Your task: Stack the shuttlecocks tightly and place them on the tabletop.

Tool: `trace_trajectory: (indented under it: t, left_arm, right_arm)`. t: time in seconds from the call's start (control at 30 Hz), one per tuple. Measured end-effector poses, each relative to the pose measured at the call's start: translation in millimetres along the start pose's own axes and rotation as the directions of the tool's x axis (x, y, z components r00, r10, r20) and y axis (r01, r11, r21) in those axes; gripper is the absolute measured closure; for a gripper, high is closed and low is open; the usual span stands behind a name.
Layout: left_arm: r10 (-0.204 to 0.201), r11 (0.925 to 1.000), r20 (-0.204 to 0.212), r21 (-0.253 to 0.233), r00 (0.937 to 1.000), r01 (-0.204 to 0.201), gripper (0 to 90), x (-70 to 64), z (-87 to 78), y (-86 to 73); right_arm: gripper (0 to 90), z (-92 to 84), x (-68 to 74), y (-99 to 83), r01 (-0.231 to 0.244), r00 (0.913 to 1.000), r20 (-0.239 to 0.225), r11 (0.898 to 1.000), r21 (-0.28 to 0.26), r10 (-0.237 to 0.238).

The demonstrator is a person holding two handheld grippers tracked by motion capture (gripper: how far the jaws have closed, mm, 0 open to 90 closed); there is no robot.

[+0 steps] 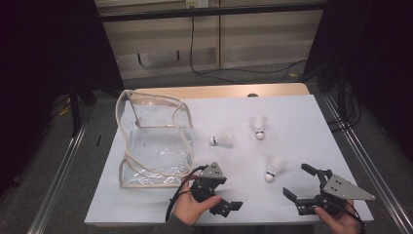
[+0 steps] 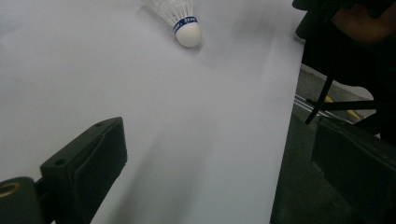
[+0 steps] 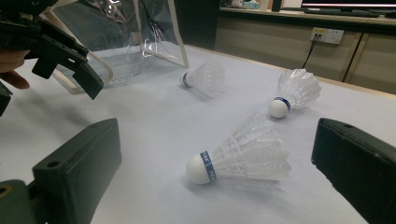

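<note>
Here the right tool (image 1: 297, 181) gapes, seemingly just short of the nearest shuttlecock (image 1: 274, 167).

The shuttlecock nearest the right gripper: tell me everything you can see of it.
The nearest shuttlecock lies on its side on the white table cover, apart from the other two. It has a round white cork tip, a blue band with lettering behind it, and a flared skirt of white, slightly see-through feathers. The right gripper is open and aimed at it, not touching; nothing else touches it.
</note>
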State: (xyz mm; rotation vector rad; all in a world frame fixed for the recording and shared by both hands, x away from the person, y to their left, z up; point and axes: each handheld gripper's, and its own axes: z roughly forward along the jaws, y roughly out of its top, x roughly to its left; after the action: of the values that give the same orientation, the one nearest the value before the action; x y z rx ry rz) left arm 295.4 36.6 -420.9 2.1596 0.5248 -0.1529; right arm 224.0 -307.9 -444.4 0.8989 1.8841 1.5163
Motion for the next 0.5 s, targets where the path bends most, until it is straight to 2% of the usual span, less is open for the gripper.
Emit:
trace_trajectory:
  t: [0.17,0.2,0.37,0.5]
  left_arm:
    - [0.006,0.9999,0.003,-0.016,1.0,-0.006,3.9,-0.7,-5.3,-3.9]
    - [0.011,0.9999,0.001,-0.008,0.9999,-0.011,3.9,-0.4,-6.7,-4.5]
    - [0.014,0.9998,0.021,-0.018,0.9997,-0.013,3.9,1.1,-12.2,-8.6]
    - [0.012,0.9997,0.009,-0.02,0.9999,-0.012,3.9,4.2,-18.7,-12.3]
  right_arm:
    - [1.1,1.1,-0.3,0.0,-0.009,1.0,0.001,1.0,0.002,0.009]
    - [1.1,1.2,-0.3,0.0,-0.01,0.9999,0.001,1.0,0.003,0.01]
    - [1.1,1.5,-1.4,-0.5,-0.017,0.9999,0.0,1.0,0.003,0.017]
    - [1.1,1.9,-2.7,-0.3,-0.018,0.9998,0.003,1.0,0.005,0.018]
